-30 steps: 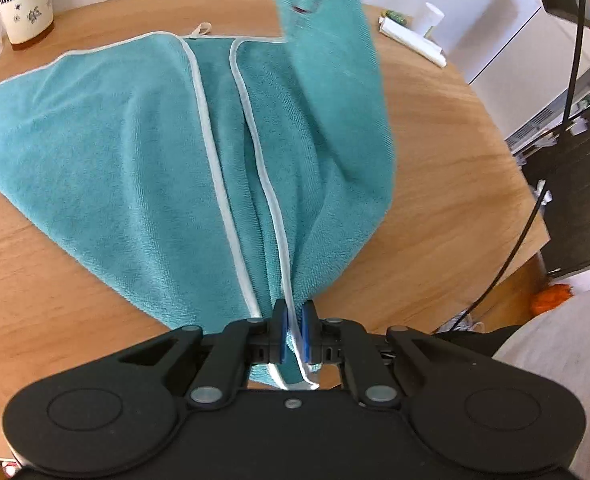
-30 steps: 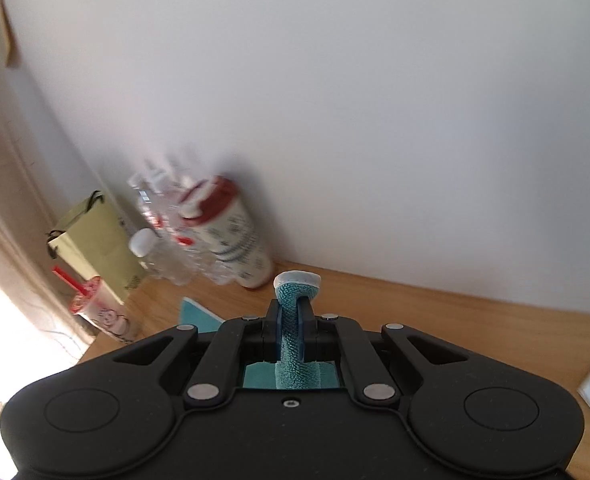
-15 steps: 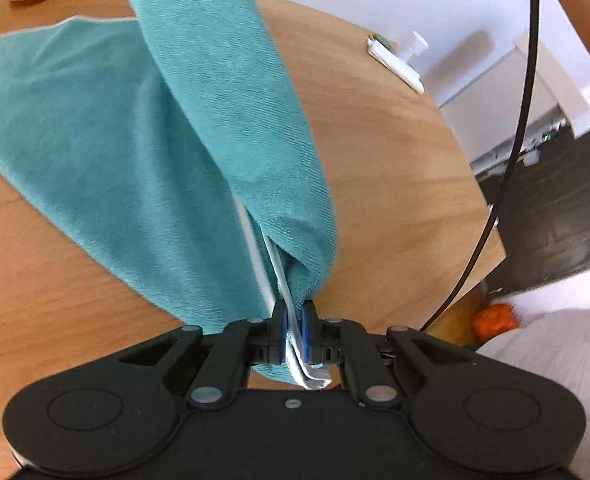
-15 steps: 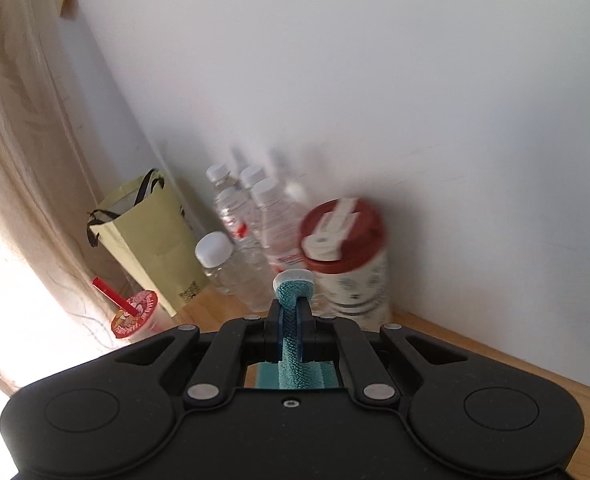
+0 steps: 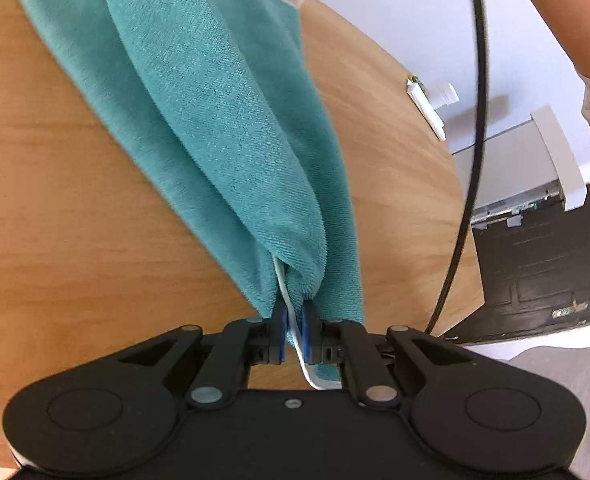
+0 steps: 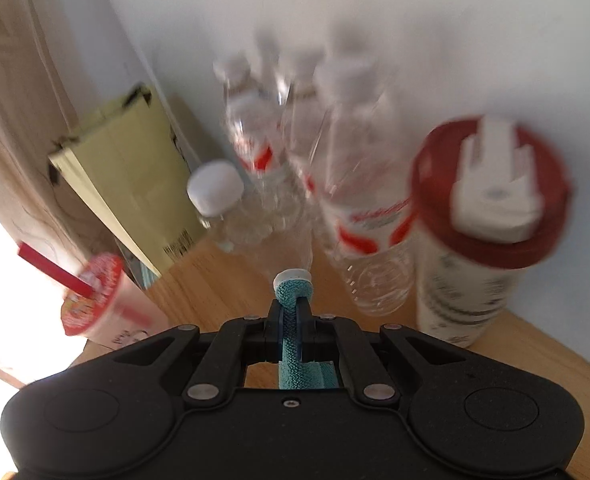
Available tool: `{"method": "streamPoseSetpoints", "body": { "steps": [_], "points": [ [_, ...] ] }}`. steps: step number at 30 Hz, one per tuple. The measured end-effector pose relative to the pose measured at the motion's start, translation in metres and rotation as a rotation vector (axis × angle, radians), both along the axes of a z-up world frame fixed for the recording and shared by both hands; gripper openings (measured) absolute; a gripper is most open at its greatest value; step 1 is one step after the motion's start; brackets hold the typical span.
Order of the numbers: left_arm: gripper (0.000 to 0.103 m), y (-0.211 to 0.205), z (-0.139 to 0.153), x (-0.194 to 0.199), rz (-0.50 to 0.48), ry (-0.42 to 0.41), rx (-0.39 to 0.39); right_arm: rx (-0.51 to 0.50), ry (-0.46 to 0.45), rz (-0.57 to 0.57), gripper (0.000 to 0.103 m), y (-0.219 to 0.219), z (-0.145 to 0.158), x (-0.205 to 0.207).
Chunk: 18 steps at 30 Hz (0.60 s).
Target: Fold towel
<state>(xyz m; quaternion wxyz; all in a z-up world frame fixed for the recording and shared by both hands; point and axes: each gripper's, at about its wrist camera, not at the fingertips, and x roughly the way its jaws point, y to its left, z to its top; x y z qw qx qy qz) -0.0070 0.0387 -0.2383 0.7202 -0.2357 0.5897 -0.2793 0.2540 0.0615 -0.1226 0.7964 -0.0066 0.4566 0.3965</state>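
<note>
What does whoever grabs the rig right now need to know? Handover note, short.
Left tongs: shut on the teal towel, pinching its white-piped edge near the table's front rim.
Right tongs: shut on another bit of the same towel, held close to the water bottles and the red-lidded cup at the wall side.
Towel: bunched into a long ridge running away from the left tongs, partly resting on the round wooden table.
Done: both grips made, fold under way.
Left: lay the carried edge down, line up the edges, flatten, release. Mind the bottles.
</note>
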Motion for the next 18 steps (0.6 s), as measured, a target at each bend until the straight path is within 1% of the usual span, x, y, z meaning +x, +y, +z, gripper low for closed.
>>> {"method": "streamPoseSetpoints", "body": {
  "steps": [4, 5, 6, 7, 8, 9, 11, 13, 14, 15, 16, 18],
  "points": [
    [0.01, 0.005, -0.003, 0.002, 0.014, 0.044, -0.034, -0.036, 0.028, 0.014, 0.005, 0.022, -0.022, 0.001],
    [0.013, 0.005, -0.002, 0.001, 0.013, 0.041, -0.029, -0.056, 0.024, 0.015, 0.005, 0.028, -0.028, 0.0],
    [0.024, 0.006, 0.0, 0.001, 0.011, 0.031, -0.017, -0.075, 0.019, 0.016, 0.005, 0.034, -0.033, -0.002],
    [0.029, 0.006, 0.001, 0.001, 0.013, 0.024, -0.005, -0.085, 0.014, 0.015, 0.005, 0.038, -0.036, -0.002],
    [0.038, 0.008, 0.003, 0.001, 0.021, 0.018, 0.002, -0.092, 0.021, 0.011, 0.005, 0.041, -0.041, -0.003],
    [0.04, 0.013, 0.005, 0.0, 0.036, 0.015, 0.001, -0.092, 0.036, 0.004, 0.006, 0.042, -0.046, -0.002],
    [0.041, 0.02, 0.006, 0.0, 0.054, 0.021, 0.009, -0.1, 0.038, -0.005, 0.01, 0.044, -0.052, -0.001],
    [0.041, 0.027, 0.007, 0.001, 0.075, 0.033, 0.02, -0.108, 0.049, -0.012, 0.011, 0.045, -0.057, -0.001],
    [0.041, 0.031, 0.008, 0.001, 0.087, 0.038, 0.023, -0.109, 0.059, -0.015, 0.014, 0.045, -0.059, 0.0],
    [0.041, 0.035, 0.009, 0.002, 0.099, 0.039, 0.028, -0.11, 0.065, -0.013, 0.02, 0.044, -0.059, -0.001],
    [0.041, 0.04, 0.012, 0.002, 0.11, 0.03, 0.043, -0.108, 0.068, -0.01, 0.022, 0.043, -0.058, -0.001],
    [0.041, 0.049, 0.022, 0.006, 0.132, -0.006, 0.082, -0.092, 0.048, -0.006, 0.023, 0.03, -0.046, -0.006]
  ]
}}
